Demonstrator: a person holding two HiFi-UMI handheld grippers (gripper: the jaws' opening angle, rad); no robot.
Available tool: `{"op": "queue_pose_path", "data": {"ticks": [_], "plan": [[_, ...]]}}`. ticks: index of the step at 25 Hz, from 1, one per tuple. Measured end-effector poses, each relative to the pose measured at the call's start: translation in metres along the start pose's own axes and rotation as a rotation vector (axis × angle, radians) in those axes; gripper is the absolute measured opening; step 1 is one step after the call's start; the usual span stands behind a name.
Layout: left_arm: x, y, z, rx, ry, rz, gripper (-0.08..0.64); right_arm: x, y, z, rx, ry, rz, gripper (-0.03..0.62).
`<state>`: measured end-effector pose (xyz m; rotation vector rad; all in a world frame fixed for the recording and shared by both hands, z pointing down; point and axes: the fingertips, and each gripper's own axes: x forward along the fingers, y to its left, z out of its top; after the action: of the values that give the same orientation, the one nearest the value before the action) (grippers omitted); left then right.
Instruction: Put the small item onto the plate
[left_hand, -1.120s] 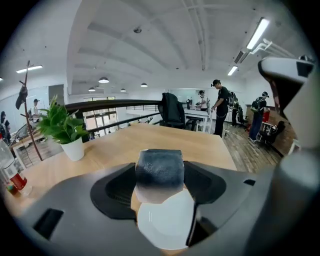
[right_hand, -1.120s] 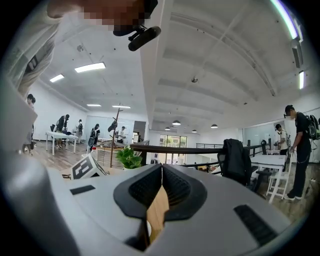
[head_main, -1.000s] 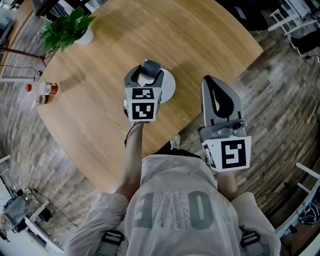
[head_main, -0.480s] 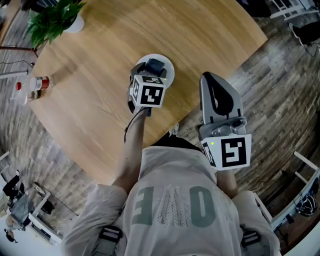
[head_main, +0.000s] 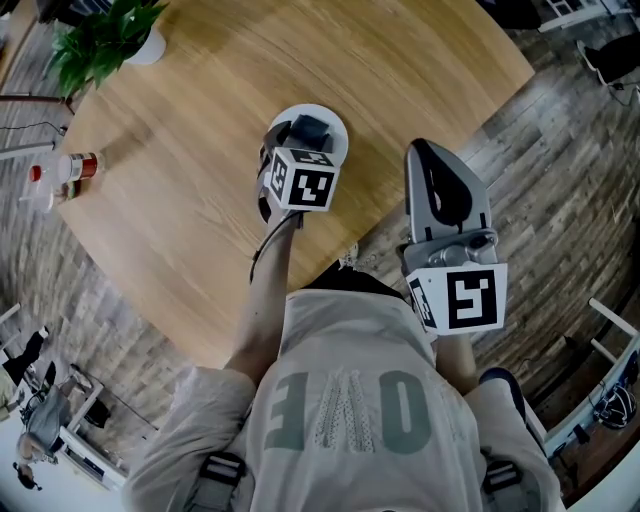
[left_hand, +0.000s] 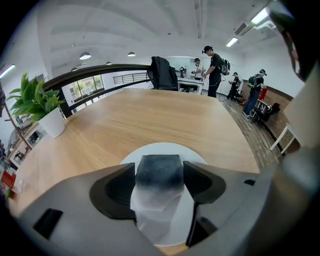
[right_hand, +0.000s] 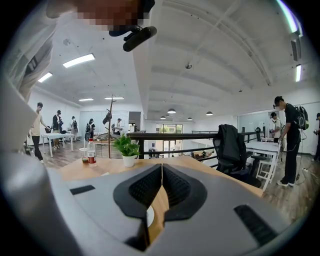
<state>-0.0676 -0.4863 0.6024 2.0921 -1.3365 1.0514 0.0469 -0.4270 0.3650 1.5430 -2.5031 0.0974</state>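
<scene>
Left claw (left_hand: 160, 182) pinches the small dark-topped block (left_hand: 159, 167) just over the white plate (left_hand: 165, 148) on the round wooden desk (head_main: 200, 150), its long axis lying along the jaws; right claw (right_hand: 161, 187), pressed together and empty, hangs beside the desk edge

- A round wooden table (head_main: 200, 150) with a pale, streaky grain carries everything.
- A white plate (head_main: 338, 128) lies flat on it, near the edge on the person's side.
- A potted plant (head_main: 110, 38) in a white pot stands at the far left rim.
- A red-capped bottle (head_main: 78, 166) stands at the left edge, well apart from the plate.
</scene>
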Motion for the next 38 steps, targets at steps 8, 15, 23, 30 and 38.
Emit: {"op": "queue_pose_path", "data": {"ticks": [8,15,23,30,38], "plan": [[-0.010,0.006,0.014,-0.045,-0.061,0.029,0.310,-0.003,0.000,0.010,0.007,-0.033,-0.003,0.018],[-0.078,0.027,0.081,-0.126,-0.321,0.085,0.311,-0.010,0.002,0.038,0.006,-0.128,0.013,0.018],[-0.229,0.048,0.154,-0.118,-0.718,0.207,0.310,-0.025,0.016,0.091,-0.027,-0.291,0.054,0.018],[-0.386,0.027,0.177,0.002,-1.116,0.346,0.081,-0.047,0.044,0.137,-0.031,-0.447,0.092,0.018],[-0.432,0.013,0.146,-0.008,-1.222,0.426,0.009,-0.072,0.068,0.142,-0.049,-0.507,0.074,0.017]]}}
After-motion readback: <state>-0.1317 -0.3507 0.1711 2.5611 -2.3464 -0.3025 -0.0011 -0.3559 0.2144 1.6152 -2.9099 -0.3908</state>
